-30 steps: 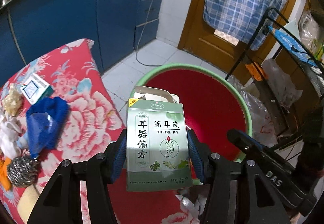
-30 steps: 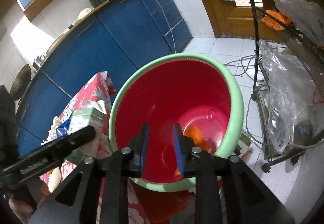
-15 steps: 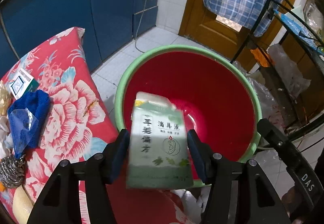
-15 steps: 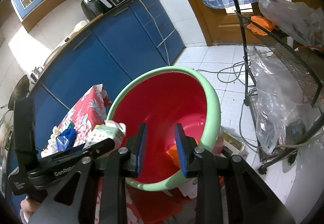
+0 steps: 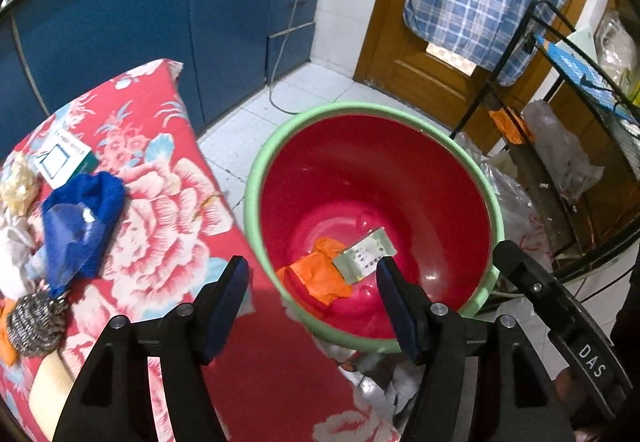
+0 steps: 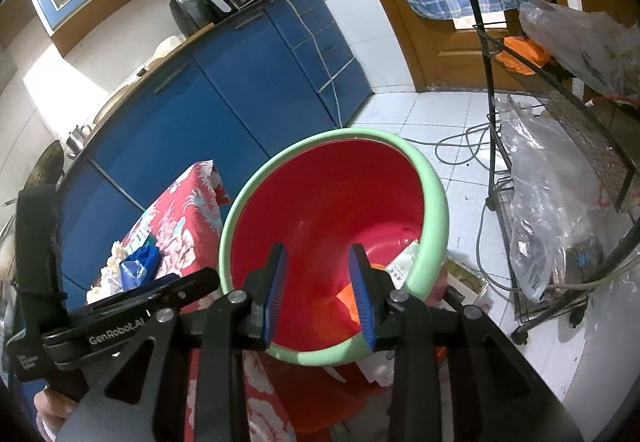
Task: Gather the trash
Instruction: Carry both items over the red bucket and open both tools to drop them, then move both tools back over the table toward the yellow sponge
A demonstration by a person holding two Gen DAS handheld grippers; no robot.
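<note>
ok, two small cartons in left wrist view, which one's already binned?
The green-and-white carton in the red bucket, against orange trash. The other carton lies on the floral cloth.

basin (image 5: 256, 178) mouth open, rack (image 5: 560, 146) beside

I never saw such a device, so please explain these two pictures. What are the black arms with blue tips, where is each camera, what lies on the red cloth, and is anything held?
They are two hand-held grippers; a person carries one in each hand. Each picture comes from a camera on one gripper, looking along its fingers. The left gripper and the right gripper are both opening, with nothing between the fingers. Below them stands a red bucket holding a green box and an orange wrapper. On the flowered cloth lie a blue cloth, a steel scourer and a small white box.
</note>
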